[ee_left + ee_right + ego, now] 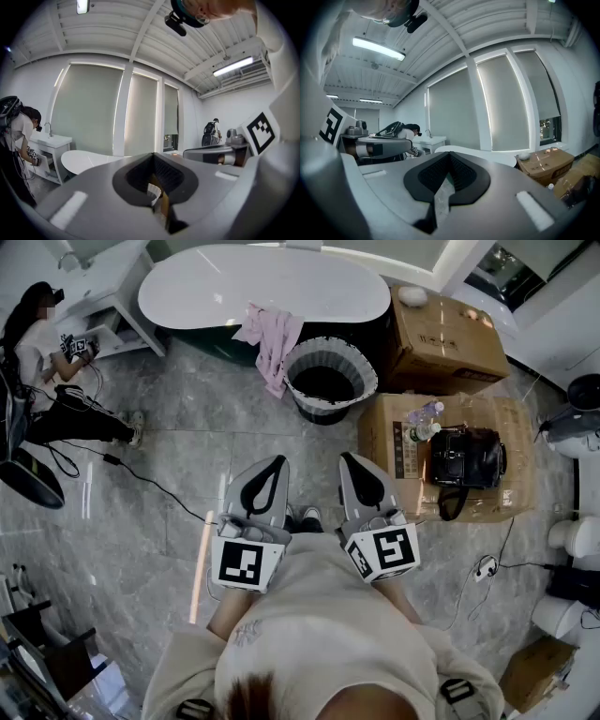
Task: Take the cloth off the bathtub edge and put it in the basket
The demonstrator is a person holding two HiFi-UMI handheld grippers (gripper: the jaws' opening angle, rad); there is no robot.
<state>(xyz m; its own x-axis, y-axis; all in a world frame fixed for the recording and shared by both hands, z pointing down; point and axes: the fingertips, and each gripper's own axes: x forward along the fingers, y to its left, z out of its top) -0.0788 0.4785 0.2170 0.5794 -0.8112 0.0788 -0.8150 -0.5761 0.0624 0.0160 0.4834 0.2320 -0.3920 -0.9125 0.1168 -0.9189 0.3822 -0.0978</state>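
My left gripper and right gripper: jaws closed together. Basket interior dark, contents unclear to me; cloth hangs off bathtub just beside basket.

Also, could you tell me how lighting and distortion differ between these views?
Head view: evenly lit and sharp, pink cloth clear on the edge of the white bathtub; both gripper views: strong fisheye bending, black corners, bright ceiling strip lights.
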